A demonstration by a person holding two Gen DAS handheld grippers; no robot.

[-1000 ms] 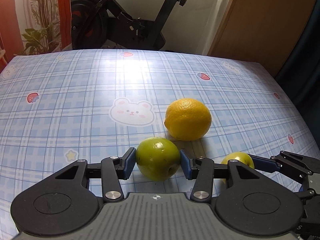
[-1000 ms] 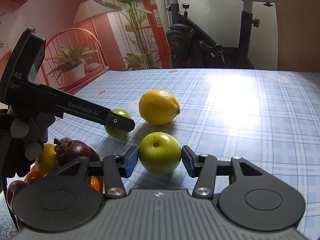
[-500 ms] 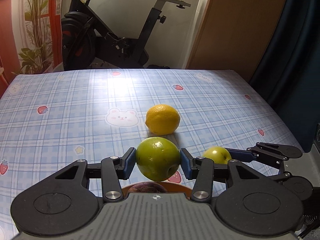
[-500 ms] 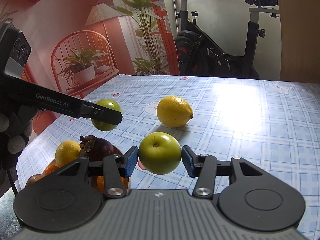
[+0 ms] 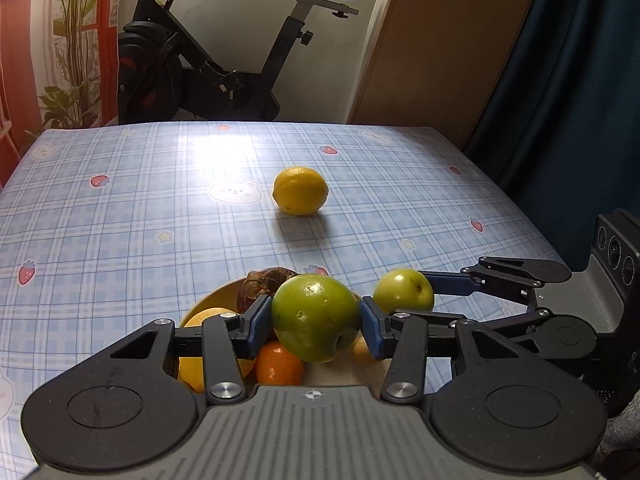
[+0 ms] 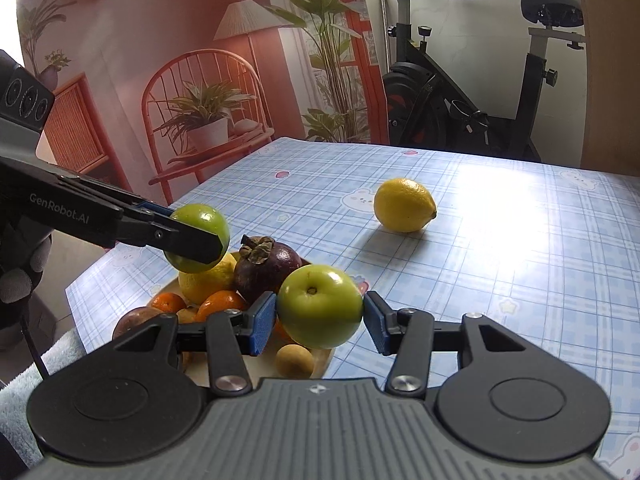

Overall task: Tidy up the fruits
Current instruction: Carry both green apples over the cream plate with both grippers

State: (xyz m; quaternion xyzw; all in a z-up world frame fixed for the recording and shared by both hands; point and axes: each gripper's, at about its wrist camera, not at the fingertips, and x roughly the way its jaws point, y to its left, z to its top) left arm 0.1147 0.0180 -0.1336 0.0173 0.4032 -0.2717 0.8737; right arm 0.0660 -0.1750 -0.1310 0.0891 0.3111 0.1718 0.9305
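My left gripper is shut on a green apple and holds it above a fruit plate. My right gripper is shut on a second green apple, in the air over the plate's right edge. The left gripper's apple also shows in the right wrist view, the right gripper's apple in the left wrist view. The plate holds a mangosteen, oranges, a yellow citrus and a small tan fruit. A lemon lies alone on the table.
The table has a blue plaid cloth with bear and strawberry prints. An exercise bike stands behind its far edge. A dark curtain hangs at the right. A pale rug lies below the table's left corner.
Both grippers have pulled back and lifted their apples from the table to above the fruit plate. The lemon has stayed where it was.
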